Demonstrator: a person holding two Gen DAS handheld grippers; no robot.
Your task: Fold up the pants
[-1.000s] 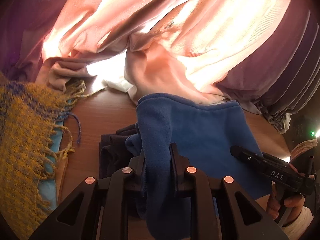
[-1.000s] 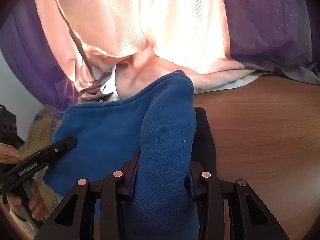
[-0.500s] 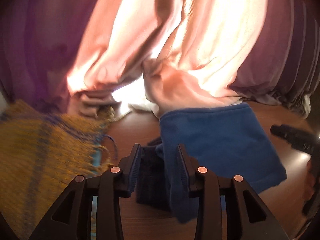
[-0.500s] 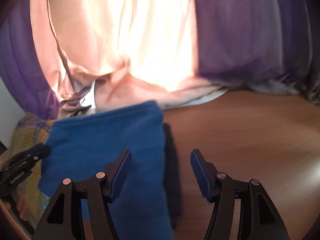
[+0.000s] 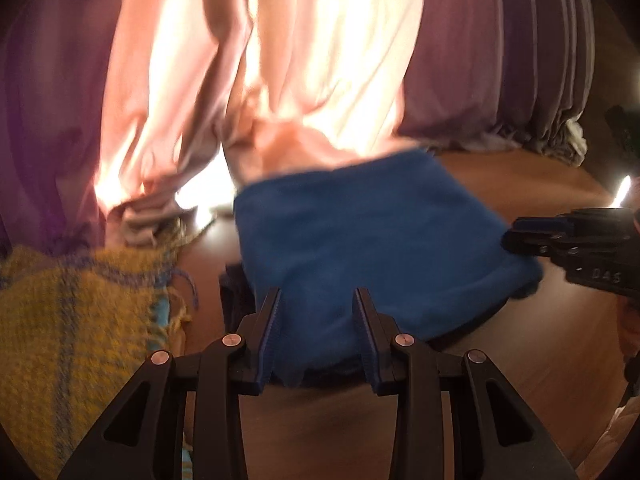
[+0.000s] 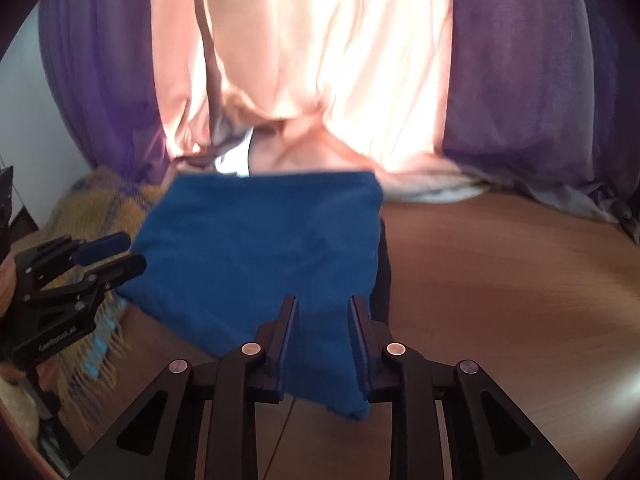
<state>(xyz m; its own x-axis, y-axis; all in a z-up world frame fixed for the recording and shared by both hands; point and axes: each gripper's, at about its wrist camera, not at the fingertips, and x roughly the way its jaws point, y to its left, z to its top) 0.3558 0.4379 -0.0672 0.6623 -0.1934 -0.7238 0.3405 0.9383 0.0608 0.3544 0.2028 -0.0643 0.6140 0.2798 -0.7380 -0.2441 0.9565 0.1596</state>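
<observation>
We are looking at the blue pants (image 5: 372, 248) lying as a squarish folded bundle on the wooden table (image 6: 512, 280), their far edge just beside the pink and purple curtain (image 5: 280, 60), with a darker garment (image 5: 234, 296) peeking out beneath their left side. A second ago each tong was clamped on a raised ridge of the blue cloth; now that ridge is gone and the fabric is lying flat, so we are reading this as a fold just laid down and let go.

The left gripper (image 5: 316, 320) is hovering over the near left edge with its jaws apart, and the cloth behind them does not seem to be pinched. The right gripper (image 6: 322, 332) is at the near right corner, and its jaws are closing after springing wide half a second ago; blue fabric shows between the pads, but with the motion blur we are not sure they are pressing on it yet. In each wrist view the other tool appears off to the side, close to the bundle's outer edge.

For the task, we are judging that the folding is well along: the pants are compact and squared, with the yellow plaid scarf (image 5: 72, 320) lying clear to the left. What is remaining is probably a last tidy or a final fold.
</observation>
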